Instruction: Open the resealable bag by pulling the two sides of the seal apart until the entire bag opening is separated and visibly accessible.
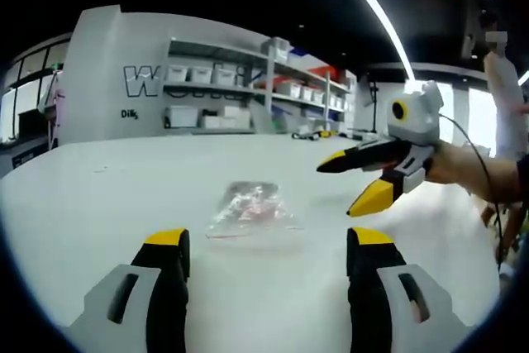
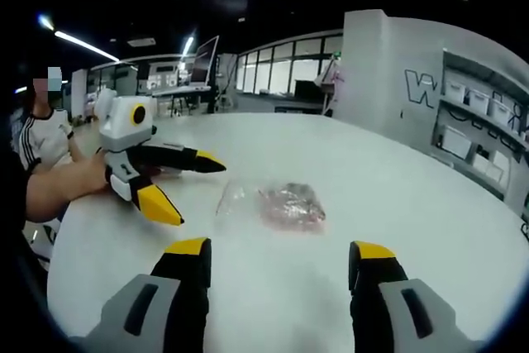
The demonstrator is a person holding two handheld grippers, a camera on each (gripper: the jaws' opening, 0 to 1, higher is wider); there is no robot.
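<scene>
White round table (image 1: 99,204) spans the lower half of both views, its surface bare and glossy toward 9 o'clock. In the left gripper view, open shelving (image 1: 248,88) with white storage bins (image 1: 183,116) stands at 12 o'clock against a grey wall bearing large dark lettering (image 1: 140,80), a long ceiling light strip (image 1: 372,6) runs toward 1 o'clock, and a person in a white top (image 1: 506,97) stands at 3 o'clock. In the right gripper view, a row of windows (image 2: 281,76) sits at 12 o'clock, and a seated person in a white shirt with dark stripes (image 2: 41,142) is at 9 o'clock.
</scene>
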